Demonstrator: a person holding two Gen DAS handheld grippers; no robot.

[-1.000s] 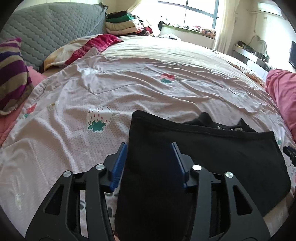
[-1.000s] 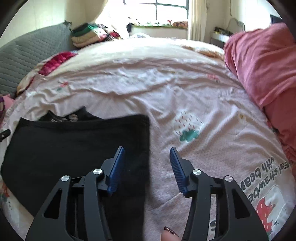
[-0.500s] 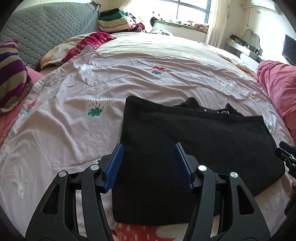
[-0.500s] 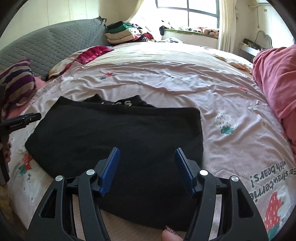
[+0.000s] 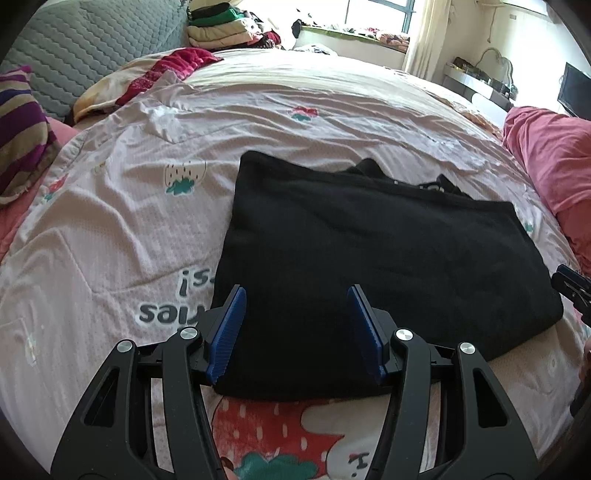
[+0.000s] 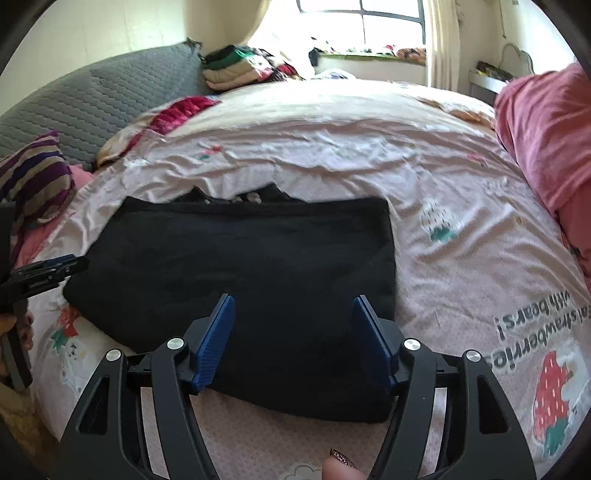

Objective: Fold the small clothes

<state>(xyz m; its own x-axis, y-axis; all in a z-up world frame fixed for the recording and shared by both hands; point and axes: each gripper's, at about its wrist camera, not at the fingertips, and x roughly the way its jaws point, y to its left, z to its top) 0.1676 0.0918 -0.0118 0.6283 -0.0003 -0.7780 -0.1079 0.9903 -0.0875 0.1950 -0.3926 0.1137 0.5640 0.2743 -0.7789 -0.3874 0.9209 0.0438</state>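
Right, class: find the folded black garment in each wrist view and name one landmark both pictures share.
Left wrist view: the black garment lies centre to right on the pink strawberry bedspread, its near edge behind the tongs.
Right wrist view: the black garment lies centre to left, its near edge behind the tongs.
Shared landmark: the stack of folded clothes beyond the bed's far edge.

Black folded garment point(image 5: 376, 254) on pale pink bedsheet point(image 5: 140, 221) w/ strawberry prints & dark lettering. Pillow point(image 5: 22, 136) purple/tan stripes. Headboard point(image 5: 92, 48) grey quilted. Blanket point(image 6: 546, 133) pink. Fingers point(image 5: 227, 332) blue.
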